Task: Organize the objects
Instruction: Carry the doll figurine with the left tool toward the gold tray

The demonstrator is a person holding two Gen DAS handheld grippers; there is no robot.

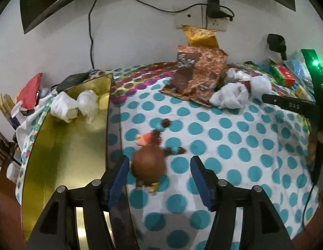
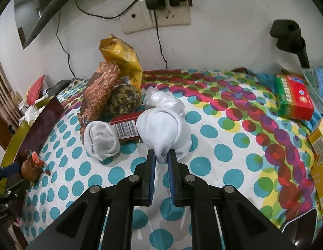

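The right gripper (image 2: 161,156), low in the centre of its own view, pinches a fold of a white rolled sock (image 2: 164,132) between nearly closed jaws. The sock looks soft and light, so a fold should probably hold, though it may stretch or unroll when lifted; a bite deeper into the roll would likely be safer. A second white sock (image 2: 102,140) lies just left of it, against a red barcoded packet (image 2: 127,128).

The left gripper (image 1: 159,171) stands open at the bottom of its view with a small brown toy figure (image 1: 150,164) between its jaws, close to the left pad, not pressed. The toy seems rigid, smooth and rounded; its round body is the best hold. Left of it sits the gold-lined box (image 1: 67,145).
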